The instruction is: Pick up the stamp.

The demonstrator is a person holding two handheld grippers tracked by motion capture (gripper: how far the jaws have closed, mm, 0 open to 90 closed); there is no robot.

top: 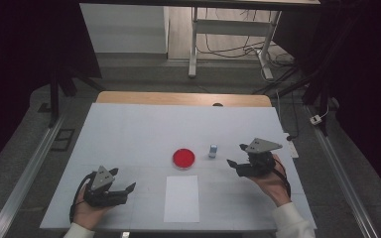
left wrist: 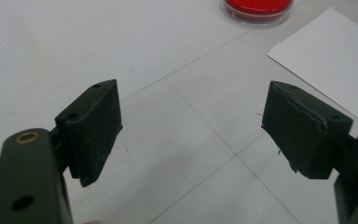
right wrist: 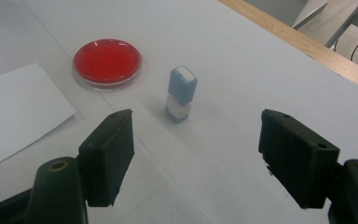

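The right gripper (right wrist: pixel 196 140) has its jaws spread wide with nothing between them; just ahead stands a small blue-and-white block (right wrist: pixel 182 93), upright, with no writing readable on it. Beyond it to the left sits a red dish (right wrist: pixel 107 62). The left gripper (left wrist: pixel 191 128) is likewise wide open and empty, the white sheet (left wrist: pixel 328 60) near its right jaw.

Red round dish (right wrist: pixel 107 62), blue-and-white small block (right wrist: pixel 181 93), white paper sheet (top: pixel 181 198), black hand-held grippers (right wrist: pixel 196 161)
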